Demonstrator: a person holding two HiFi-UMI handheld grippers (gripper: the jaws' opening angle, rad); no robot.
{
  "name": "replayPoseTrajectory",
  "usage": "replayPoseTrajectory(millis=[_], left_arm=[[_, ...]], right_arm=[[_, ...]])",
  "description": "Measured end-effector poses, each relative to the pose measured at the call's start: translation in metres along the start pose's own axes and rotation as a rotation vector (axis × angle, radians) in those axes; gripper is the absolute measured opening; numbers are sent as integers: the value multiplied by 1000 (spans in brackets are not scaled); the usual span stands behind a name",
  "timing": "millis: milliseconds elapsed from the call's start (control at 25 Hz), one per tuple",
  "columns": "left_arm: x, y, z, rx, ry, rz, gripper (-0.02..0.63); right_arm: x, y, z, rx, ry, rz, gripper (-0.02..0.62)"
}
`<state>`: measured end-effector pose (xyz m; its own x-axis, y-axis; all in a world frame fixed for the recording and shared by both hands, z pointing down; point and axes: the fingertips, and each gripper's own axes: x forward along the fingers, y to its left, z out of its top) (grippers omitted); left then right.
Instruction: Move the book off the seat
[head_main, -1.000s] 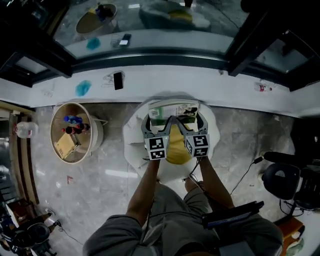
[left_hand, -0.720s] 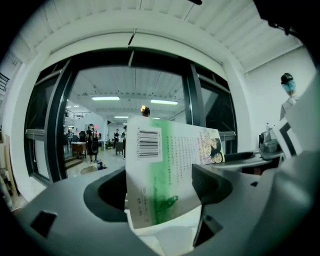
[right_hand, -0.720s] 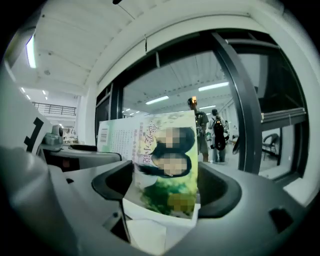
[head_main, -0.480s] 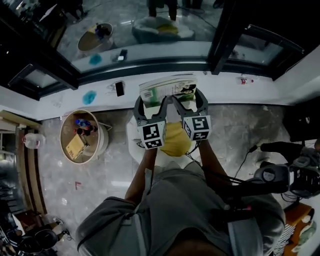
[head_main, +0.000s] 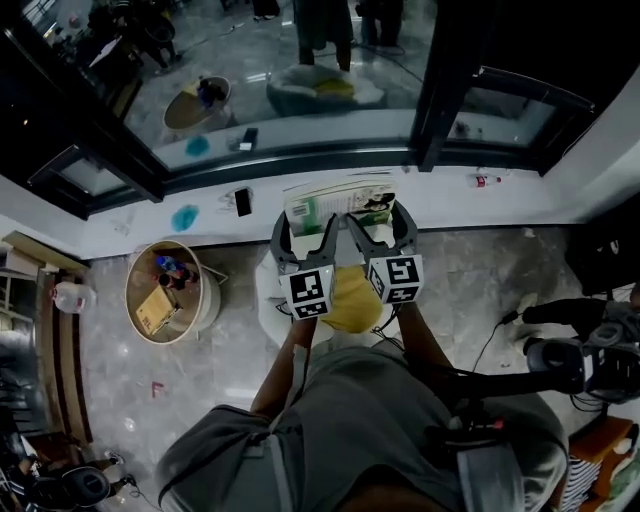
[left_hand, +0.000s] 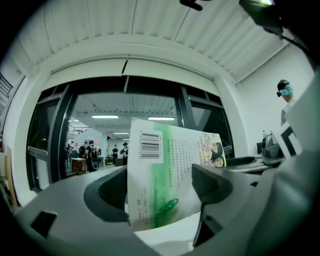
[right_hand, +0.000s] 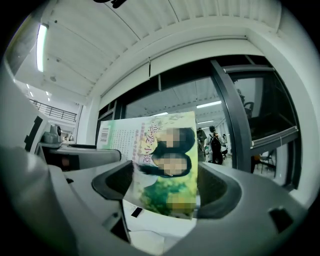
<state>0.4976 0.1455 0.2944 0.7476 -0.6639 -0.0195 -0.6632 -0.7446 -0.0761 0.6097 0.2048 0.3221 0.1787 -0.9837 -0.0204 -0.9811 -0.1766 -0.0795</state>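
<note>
Grey marble floor (head_main: 480, 270), polished and veined, fills most of the head view. A long white sill (head_main: 520, 205) runs along it below dark-framed window glass (head_main: 300, 110).

The round white seat (head_main: 272, 305) stands at the sill's near edge, with a soft yellow cushion (head_main: 352, 300) on top. To its left, well apart, is an open round tub (head_main: 207, 300) with a pale wooden rim. Inside the tub lie a flat tan box (head_main: 158, 312) and, toward the far wall, a few small bottles (head_main: 170, 270) with blue and red caps (too small to count).

The book (head_main: 340, 203) is off the cushion, held in the air above the seat's far edge and the sill's near edge. It is a paperback with a glossy green-and-white cover; a barcode sits at one corner and white page edges show beneath.

The left gripper (head_main: 303, 232) has its jaws clamped on the barcode end (left_hand: 160, 175). The cover passes in front of one dark pad and behind the other (left_hand: 160, 191). The right gripper (head_main: 382, 228) is clenched on the pictured end (right_hand: 167, 165), with the book wedged between its grey pads (right_hand: 165, 192).

On the sill lie a dark phone (head_main: 243, 201), a crumpled blue scrap (head_main: 183, 218) toward the left end, and a tiny bottle (head_main: 485, 181) toward the right.
</note>
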Motion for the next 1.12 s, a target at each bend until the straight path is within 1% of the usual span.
replayPoseTrajectory(millis=[120, 320, 440, 560, 640, 680, 760, 840, 920, 1000, 1120], left_arm=[[-5, 1, 6, 15, -1, 40, 397], [-22, 6, 17, 53, -17, 155, 397], [-34, 12, 27, 86, -17, 235, 397], [-49, 25, 41, 155, 0, 328, 397], [-65, 34, 49, 189, 2, 372, 397], [-76, 41, 55, 197, -11, 394, 397], [-101, 62, 66, 191, -43, 439, 397], [-125, 83, 69, 168, -38, 474, 397], [-141, 97, 68, 160, -37, 489, 397], [-158, 113, 67, 170, -64, 486, 397], [-193, 148, 64, 156, -71, 478, 397]], right_arm=[[1, 3, 4, 11, -8, 36, 388], [4, 14, 11, 27, -40, 139, 388], [8, 26, 18, 49, -64, 218, 388], [18, 47, 24, 108, -94, 318, 388], [19, 66, 29, 133, -115, 371, 388], [18, 79, 33, 138, -125, 396, 388], [17, 114, 38, 150, -133, 447, 388], [16, 146, 37, 160, -122, 486, 388], [14, 167, 37, 148, -117, 500, 388], [12, 189, 40, 125, -123, 499, 388], [9, 239, 40, 90, -120, 496, 388]])
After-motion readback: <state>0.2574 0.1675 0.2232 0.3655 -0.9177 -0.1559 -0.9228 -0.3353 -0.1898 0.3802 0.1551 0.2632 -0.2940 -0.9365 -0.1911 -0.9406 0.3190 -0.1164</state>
